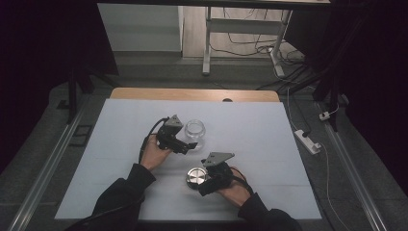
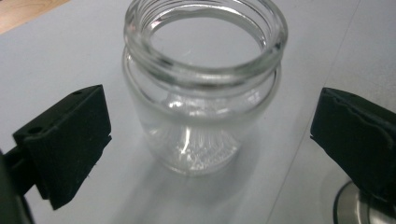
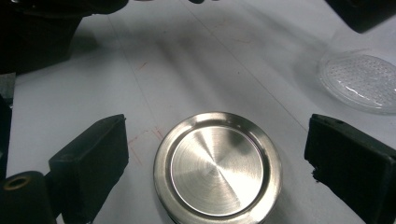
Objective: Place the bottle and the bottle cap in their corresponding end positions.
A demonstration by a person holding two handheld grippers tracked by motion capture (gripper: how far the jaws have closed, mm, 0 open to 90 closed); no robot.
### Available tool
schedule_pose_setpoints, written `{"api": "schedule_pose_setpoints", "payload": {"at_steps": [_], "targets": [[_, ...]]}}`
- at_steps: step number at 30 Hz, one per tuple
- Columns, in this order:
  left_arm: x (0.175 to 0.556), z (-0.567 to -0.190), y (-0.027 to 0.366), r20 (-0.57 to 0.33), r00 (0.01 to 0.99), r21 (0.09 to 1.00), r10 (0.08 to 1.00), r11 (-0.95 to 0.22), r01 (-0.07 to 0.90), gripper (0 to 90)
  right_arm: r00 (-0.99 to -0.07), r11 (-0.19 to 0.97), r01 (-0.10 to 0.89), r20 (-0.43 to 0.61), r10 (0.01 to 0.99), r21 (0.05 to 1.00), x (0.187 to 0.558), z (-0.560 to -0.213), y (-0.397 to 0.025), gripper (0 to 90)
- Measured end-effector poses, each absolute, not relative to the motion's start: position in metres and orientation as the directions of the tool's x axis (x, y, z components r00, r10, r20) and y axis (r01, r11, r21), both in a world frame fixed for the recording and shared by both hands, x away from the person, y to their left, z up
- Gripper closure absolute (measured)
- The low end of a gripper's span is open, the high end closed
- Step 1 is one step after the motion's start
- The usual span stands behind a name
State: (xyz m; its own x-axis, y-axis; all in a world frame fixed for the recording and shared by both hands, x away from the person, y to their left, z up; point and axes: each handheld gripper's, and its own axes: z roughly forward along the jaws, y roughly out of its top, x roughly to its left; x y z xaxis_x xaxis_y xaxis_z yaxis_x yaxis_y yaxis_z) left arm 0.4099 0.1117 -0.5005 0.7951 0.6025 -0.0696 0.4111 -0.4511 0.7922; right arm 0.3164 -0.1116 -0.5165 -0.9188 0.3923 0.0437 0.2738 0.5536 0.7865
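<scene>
On the white table cover (image 1: 250,125), mid-table: open glass jar (image 1: 195,132) upright, metal lid (image 1: 196,176) lying flat just nearer the person, the two apart.

Left gripper (image 2: 210,135): jaws spread wide, one each side of the jar body, neither touching the glass. Right gripper (image 3: 217,163): jaws spread wide, one each side of the lid, not touching it either.

Step, as I read it: pre-grasp on both, looks like a lid-onto-jar job. Nothing is held yet.

Next move likely calls for:
- left closes on the jar body below the threaded neck, to steady it
- right gets low enough to pinch the lid's thin rim; it lies flat, so little edge to bite
- then lift, centre over the mouth, keep level

Writing: none readable. Jar is unlabelled, lid is plain brushed metal, no brand. Faint reddish marks on the cover beside the lid, not legible as text.
</scene>
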Motion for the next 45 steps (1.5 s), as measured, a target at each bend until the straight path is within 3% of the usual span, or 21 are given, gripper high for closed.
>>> {"api": "schedule_pose_setpoints", "payload": {"at_steps": [23, 45], "targets": [[0.374, -0.504, 0.135, -0.127, 0.803, 0.781, 0.582, -0.441, 0.443, 0.0, -0.908, 0.546, 0.288, 0.043, 0.417, 0.787, 0.315, -0.508, -0.122, 0.6], [0.339, -0.494, 0.151, -0.119, 0.824, 0.791, 0.554, -0.449, 0.416, 0.0, -0.889, 0.519, 0.303, 0.04, 0.457, 0.799, 0.312, -0.5, -0.137, 0.0]]}}
